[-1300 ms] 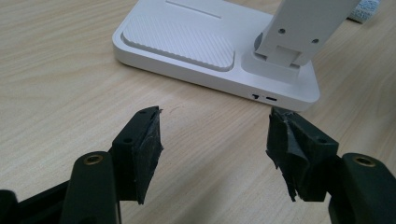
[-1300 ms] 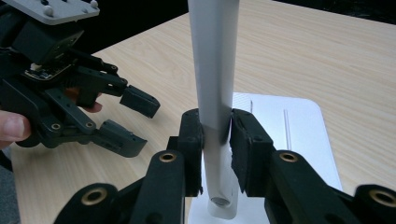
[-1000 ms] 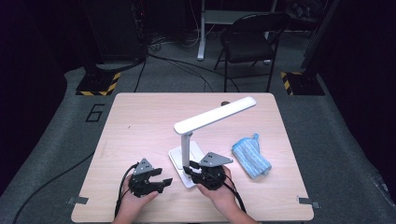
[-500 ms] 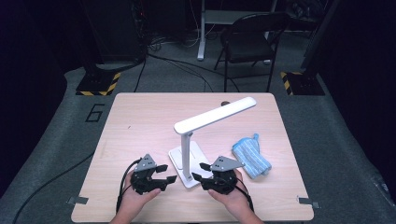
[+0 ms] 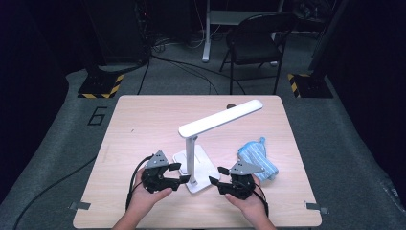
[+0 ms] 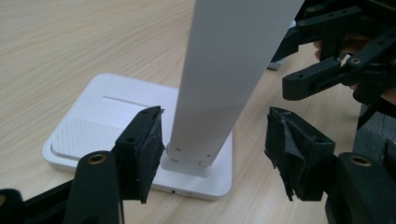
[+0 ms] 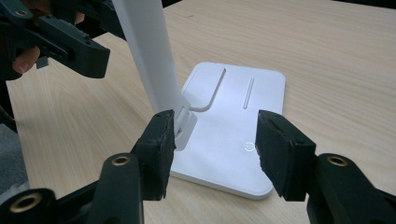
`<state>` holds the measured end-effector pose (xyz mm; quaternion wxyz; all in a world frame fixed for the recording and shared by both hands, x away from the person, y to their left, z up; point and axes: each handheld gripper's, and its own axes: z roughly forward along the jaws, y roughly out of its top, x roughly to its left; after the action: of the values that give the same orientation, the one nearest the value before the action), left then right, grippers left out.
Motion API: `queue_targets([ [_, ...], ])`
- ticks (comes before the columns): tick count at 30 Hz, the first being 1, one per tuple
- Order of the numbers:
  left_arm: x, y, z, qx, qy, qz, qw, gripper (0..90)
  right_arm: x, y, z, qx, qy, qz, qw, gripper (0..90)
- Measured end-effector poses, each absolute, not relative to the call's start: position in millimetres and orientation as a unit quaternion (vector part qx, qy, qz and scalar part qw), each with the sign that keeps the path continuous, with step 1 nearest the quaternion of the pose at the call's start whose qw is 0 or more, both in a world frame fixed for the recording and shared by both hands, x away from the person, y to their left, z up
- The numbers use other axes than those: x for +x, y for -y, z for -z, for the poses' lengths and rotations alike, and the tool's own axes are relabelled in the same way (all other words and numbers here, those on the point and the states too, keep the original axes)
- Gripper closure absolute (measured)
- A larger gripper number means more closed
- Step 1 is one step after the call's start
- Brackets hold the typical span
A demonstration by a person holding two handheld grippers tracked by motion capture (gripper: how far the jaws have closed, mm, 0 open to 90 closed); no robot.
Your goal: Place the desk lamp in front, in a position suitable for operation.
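Power symbol on base of white plastic desk lamp (image 5: 194, 165) at table's 6 o'clock. My left gripper (image 5: 178, 174) gapes astride post — right gripper (image 5: 216, 176) just opening, released, level, at lamp's 3 o'clock.

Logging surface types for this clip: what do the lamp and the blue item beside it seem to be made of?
Lamp: likely matte white plastic, with smooth moulded edges and a ribbed patch on its base. Blue item: apparently soft woven cloth, bunched and faintly striped, though too small to be sure.
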<state>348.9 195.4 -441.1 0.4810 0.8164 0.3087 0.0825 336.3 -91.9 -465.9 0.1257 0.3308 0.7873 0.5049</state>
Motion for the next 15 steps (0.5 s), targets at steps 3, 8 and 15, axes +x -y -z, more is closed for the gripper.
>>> queue_targets([
  [3,350.5,-187.2,438.6,0.816,-0.305,-0.080,0.485,36.5,337.5,96.6,470.3,0.333,-0.786,-0.506,0.121,46.6],
  [8,354.3,-178.9,434.6,0.814,-0.308,-0.085,0.486,36.1,338.6,101.1,474.7,0.350,-0.778,-0.508,0.117,46.0],
  [15,361.7,-174.3,426.3,0.815,-0.310,-0.086,0.482,38.7,341.0,108.2,478.3,0.362,-0.771,-0.512,0.114,46.0],
])
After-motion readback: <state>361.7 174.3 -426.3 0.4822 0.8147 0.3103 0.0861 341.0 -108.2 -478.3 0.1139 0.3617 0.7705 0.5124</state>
